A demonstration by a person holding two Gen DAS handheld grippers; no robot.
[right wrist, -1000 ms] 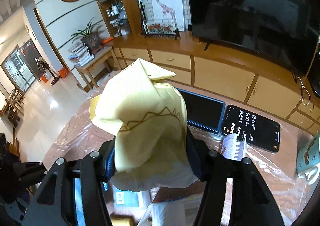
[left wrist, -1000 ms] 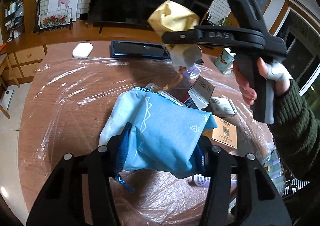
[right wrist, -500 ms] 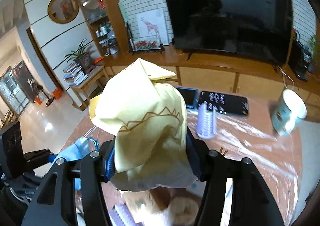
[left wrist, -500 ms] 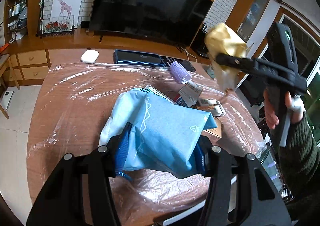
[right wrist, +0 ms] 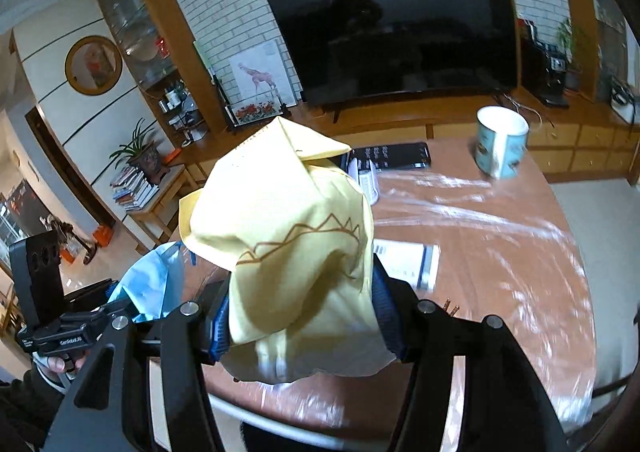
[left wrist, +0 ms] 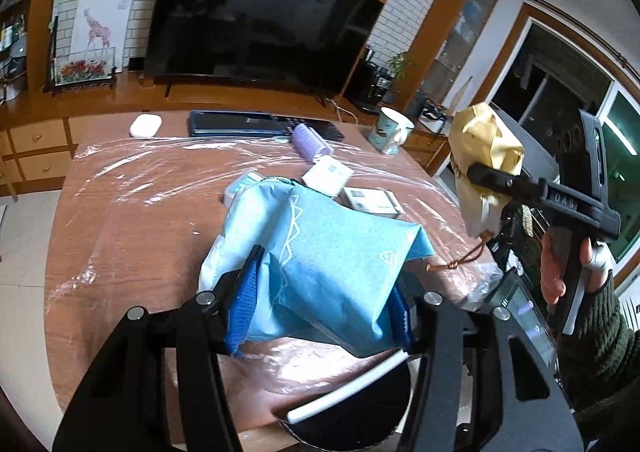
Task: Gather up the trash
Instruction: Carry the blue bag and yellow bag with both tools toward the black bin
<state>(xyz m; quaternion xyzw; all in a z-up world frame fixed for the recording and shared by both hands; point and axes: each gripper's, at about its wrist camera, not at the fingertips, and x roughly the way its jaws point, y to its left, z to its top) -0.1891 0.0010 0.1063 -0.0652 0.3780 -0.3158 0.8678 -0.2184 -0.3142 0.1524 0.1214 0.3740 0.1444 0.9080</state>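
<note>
- Nearest: left gripper (left wrist: pixel 320 294) clamped on the blue bag (left wrist: pixel 320 248), held above the table (left wrist: pixel 132 220); same grip as 1 s ago, bag hasn't shifted betw. the fingers.
- Right gripper (right wrist: pixel 302 326) closed round the yellow bag (right wrist: pixel 288 244). 1 s ago it hung ahead of the left gripper, over the table centre; now it's swung out to that gripper's right, past the table edge.
- Below both grippers, at the near edge: a dark round opening w/ white rim (left wrist: pixel 348 392), prob. a bin, but mostly hidden so can't be sure.
- Means: both bags lifted and heading to disposal; drop not yet done.
- Ahead of left gripper, beyond the blue bag: small boxes (left wrist: pixel 370 201) on the table, likely next pickups.
- Further: purple roller (left wrist: pixel 311 142), mug (left wrist: pixel 390 131), tablet (left wrist: pixel 236 124) at far edge.
</note>
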